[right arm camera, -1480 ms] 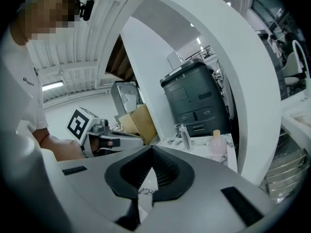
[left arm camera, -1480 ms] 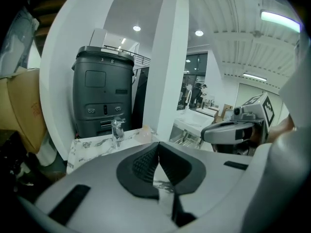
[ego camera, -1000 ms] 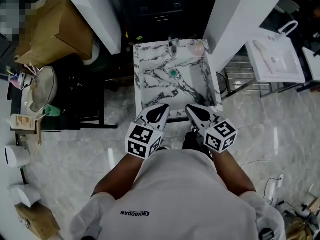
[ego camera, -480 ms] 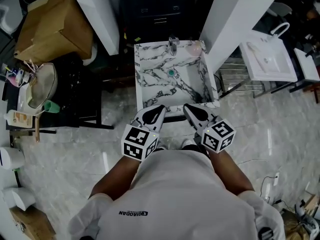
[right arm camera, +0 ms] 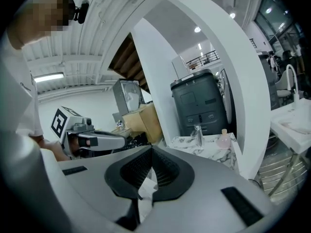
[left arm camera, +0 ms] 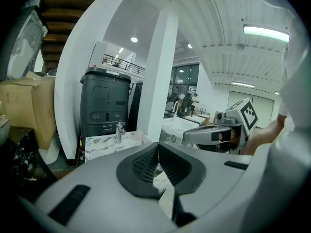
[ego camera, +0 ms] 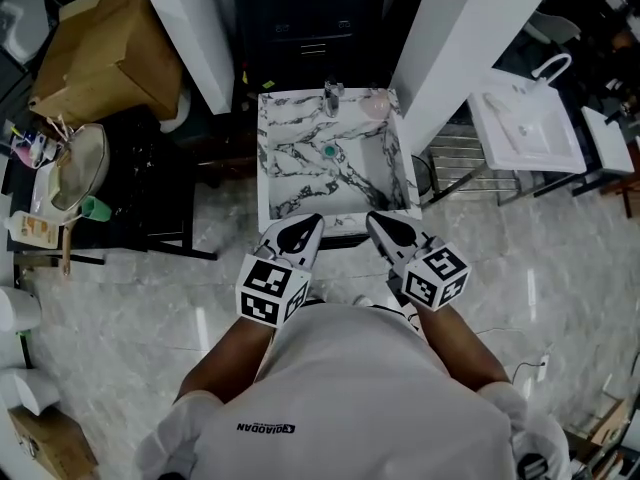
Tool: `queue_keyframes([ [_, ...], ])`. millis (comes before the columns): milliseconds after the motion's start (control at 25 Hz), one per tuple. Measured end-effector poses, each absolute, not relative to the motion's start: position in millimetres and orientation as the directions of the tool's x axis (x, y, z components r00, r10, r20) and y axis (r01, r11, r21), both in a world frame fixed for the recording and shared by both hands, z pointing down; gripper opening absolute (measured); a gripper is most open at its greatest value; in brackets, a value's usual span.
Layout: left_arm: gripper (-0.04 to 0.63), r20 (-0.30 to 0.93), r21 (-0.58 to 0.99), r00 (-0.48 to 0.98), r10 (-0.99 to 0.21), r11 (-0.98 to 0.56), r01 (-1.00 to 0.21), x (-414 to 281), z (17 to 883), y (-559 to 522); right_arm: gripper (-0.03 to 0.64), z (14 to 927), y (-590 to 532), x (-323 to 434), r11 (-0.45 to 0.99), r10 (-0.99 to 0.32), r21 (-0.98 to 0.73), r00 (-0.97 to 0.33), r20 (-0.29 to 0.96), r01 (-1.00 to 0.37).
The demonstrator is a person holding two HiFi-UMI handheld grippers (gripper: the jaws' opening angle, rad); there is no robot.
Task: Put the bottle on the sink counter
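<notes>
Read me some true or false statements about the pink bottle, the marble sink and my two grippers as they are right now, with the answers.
1. The pink bottle stands on the marble sink counter, near the faucet. True.
2. The left gripper holds the bottle. False: its jaws are shut on nothing.
3. The right gripper is shut and empty. True.
4. The bottle lies in the basin. False: it stands upright on the back rim.
5. In the head view, a cardboard box sits left of the sink. True.
</notes>
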State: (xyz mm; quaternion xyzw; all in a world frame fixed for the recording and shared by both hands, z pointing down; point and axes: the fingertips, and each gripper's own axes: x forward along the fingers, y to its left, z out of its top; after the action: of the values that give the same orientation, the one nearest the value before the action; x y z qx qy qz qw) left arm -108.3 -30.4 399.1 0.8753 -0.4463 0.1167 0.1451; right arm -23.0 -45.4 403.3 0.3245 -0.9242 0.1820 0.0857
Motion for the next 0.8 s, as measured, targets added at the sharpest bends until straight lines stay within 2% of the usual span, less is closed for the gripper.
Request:
queue_keyframes([
  [200, 0.015, 0.327, 0.134, 0.555, -0.765, -0.544, -0.829, -99, 390, -32, 0.04, 407, -41, -2, 0.717, -0.57, -0.285, -0.771, 0.284, -0.636],
  [400, 0.015, 0.326, 0.196, 0.557, -0.764, -0.522, -0.83, -88, 387, -25, 0.039, 405, -34, 10, 0.725, -0.562, -0.288, -0.779, 0.277, -0.625],
  [800, 0.015, 0.343, 0.135, 0.534, -0.773, -0.522, -0.842, -72, 389, -14, 0.038, 406, -28, 22, 0.731, -0.556, -0.297, -0.788, 0.263, -0.614],
])
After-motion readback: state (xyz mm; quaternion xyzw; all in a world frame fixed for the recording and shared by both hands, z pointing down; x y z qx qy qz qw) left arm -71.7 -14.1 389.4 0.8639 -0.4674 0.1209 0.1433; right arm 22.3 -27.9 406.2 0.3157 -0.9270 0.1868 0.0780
